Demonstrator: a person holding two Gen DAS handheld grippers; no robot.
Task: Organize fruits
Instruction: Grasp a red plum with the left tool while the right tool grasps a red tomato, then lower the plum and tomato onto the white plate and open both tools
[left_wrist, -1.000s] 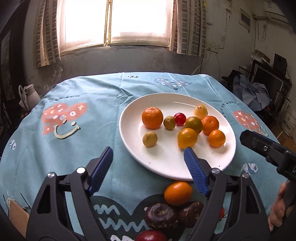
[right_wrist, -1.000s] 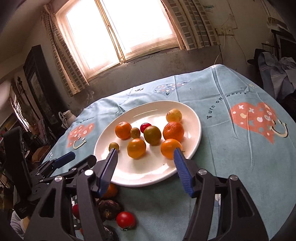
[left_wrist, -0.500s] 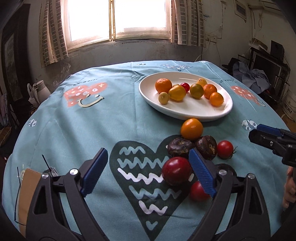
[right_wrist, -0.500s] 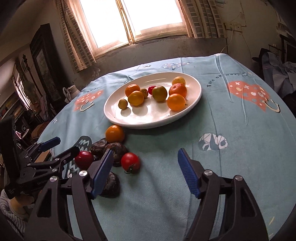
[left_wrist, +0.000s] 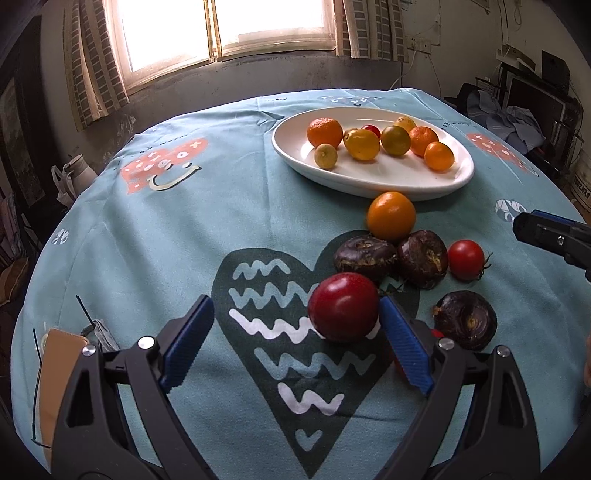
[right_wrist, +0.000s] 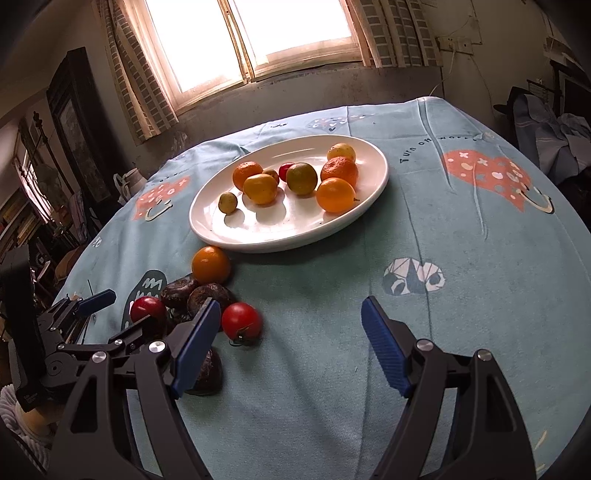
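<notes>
A white oval plate (left_wrist: 388, 177) (right_wrist: 266, 225) holds several orange, yellow and green fruits and one small red one. On the blue cloth in front of it lie an orange fruit (left_wrist: 391, 216) (right_wrist: 211, 265), three dark brown fruits (left_wrist: 365, 254), a red tomato (left_wrist: 466, 259) (right_wrist: 241, 320) and a dark red fruit (left_wrist: 343, 308). My left gripper (left_wrist: 293, 310) is open low over the cloth. The dark red fruit sits between its fingers, close to the right one. My right gripper (right_wrist: 291, 306) has its jaws opening over bare cloth, the tomato just beyond its left finger.
A brown card-like piece (left_wrist: 61, 369) lies at the near left edge of the round table. A white jug (left_wrist: 74, 177) stands beyond the left edge. Piled clothes (left_wrist: 517, 118) and furniture are at the right. Bare cloth (right_wrist: 424, 240) lies right of the plate.
Both grippers have drawn back from over the plate toward the near side and sunk lower. Their jaws have widened. The loose fruits have come into view, the dark red one between the left fingers.
</notes>
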